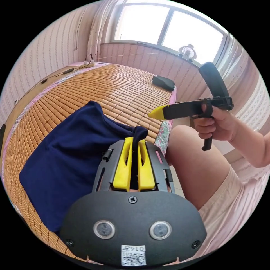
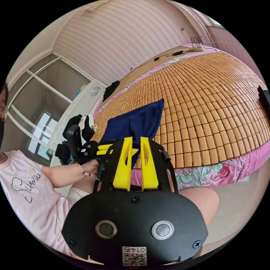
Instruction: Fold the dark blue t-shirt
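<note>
Nearest in the left gripper view, the left tool [image 1: 134, 140] has its 2 yellow jaws closed on a bunched corner of the dark blue t-shirt [image 1: 67, 157], the cloth pinched between them. The rest of the shirt lies in a roughly folded slab on the bamboo mat [image 1: 118, 90] covering the bed, near its edge. To the right, the right tool [image 1: 154, 114] hangs in the air over the bed edge, held in a hand [image 1: 215, 126]; in the right gripper view its jaws [image 2: 135, 152] stand slightly parted with nothing between them.

To finish this fold well, I judge the pinched corner should be carried level across the slab and laid flat before release, with the free tool pressing the layers down to stop them sliding.

The person's knee [image 1: 191, 157] sits close to the bed edge. Farther off lie a dark folded cloth [image 1: 163, 82], a power strip [image 1: 87, 64] and, on the sill, a small fan [image 1: 188, 52], all well apart from the shirt.
</note>
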{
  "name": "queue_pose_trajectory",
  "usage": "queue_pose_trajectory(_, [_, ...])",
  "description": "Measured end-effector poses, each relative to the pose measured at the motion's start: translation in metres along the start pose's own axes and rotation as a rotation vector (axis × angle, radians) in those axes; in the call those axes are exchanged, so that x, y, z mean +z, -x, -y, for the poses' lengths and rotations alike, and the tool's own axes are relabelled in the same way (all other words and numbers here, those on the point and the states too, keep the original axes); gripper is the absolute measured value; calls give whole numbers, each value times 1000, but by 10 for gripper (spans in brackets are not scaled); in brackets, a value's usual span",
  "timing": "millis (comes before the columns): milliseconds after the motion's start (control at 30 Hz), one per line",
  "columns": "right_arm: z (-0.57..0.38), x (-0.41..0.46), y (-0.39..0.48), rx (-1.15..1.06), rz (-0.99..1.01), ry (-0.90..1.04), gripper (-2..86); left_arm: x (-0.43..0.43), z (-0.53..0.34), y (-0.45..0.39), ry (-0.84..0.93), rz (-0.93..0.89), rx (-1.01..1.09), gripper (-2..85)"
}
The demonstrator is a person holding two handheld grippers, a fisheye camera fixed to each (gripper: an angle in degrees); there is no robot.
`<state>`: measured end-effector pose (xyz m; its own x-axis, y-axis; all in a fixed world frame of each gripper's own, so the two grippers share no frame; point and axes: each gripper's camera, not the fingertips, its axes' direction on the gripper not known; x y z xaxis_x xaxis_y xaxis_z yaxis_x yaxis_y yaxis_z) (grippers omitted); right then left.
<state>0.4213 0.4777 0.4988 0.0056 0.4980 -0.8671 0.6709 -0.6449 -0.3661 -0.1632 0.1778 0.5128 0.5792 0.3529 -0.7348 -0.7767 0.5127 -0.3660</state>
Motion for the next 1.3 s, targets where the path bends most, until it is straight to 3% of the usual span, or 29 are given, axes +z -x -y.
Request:
queue_pose_trajectory(67, [-14, -3, -23, 89, -56, -40, 114, -16, -20, -5, -14, 24, 20, 6])
queue_pose_trajectory(300, [-25, 24, -43, 116, -91, 5, 127, -63, -82, -8, 42, -37, -12, 5])
queue_pose_trajectory(600, [-22, 71, -68, 169, -150, 87, 29, -81, -109, -9, 92, -32, -74, 7])
queue_pose_trajectory(833, [-19, -1, -96, 199, 4, -73, 10, -86, -84, -26, -26, -125, 53, 6])
queue_pose_trajectory(1033, [-4, -67, -95, 188, -89, -196, 9, -86, -48, -47, -170, -258, 92, 5])
queue_pose_trajectory(1200, [26, -65, -69, 117, -80, -157, 8, -104, -49, -30, -249, -302, 29, 2])
queue_pose_trajectory(1300, [53, -33, -41, 13, -119, -77, 8, -121, -60, -10, -257, -195, -23, 1])
